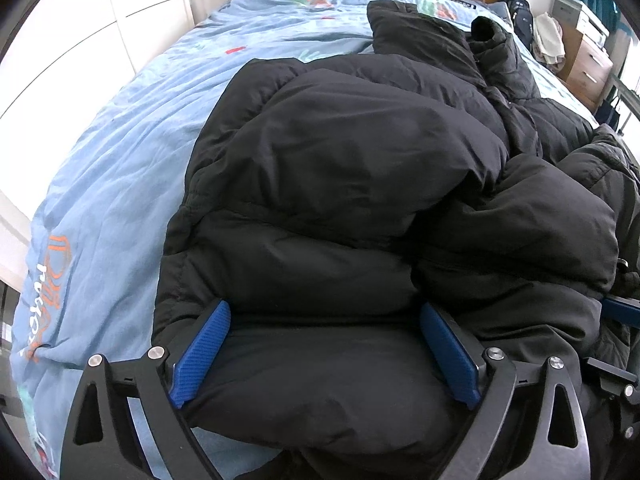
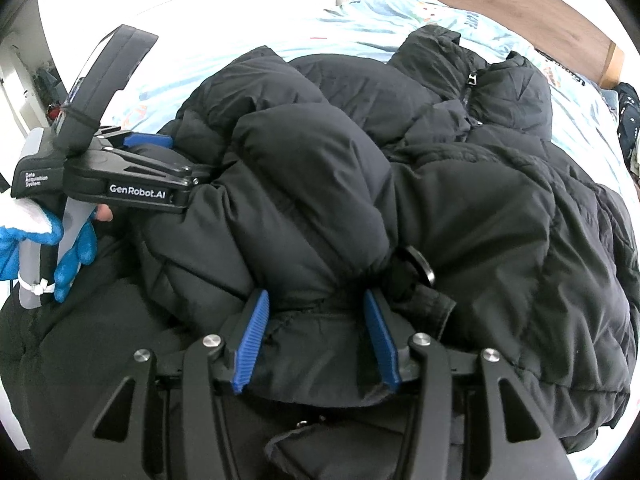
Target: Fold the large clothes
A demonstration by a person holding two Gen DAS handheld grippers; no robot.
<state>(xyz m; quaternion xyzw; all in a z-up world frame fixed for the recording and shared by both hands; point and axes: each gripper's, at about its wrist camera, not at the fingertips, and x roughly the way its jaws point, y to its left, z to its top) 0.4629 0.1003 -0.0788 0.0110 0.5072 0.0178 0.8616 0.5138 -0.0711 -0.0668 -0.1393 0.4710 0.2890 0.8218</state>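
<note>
Black tool [image 2: 316, 336] frames, ribbed blue pads [image 2: 250, 340], silver screws, blue glove [image 2: 76, 248].

Jacket [image 1: 360, 168] matt black quilted cloth; bedsheet [image 1: 120, 140] soft wrinkled cotton; headboard [image 2: 520, 4] smooth wood

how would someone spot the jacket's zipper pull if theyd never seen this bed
Start at the bed with its pale blue printed cover and wooden headboard. A big black puffer jacket lies heaped on it. Near the jacket's far end, where the raised collar parts, hangs a small zipper pull: the only grey metallic bit against the matte black quilting.
</note>
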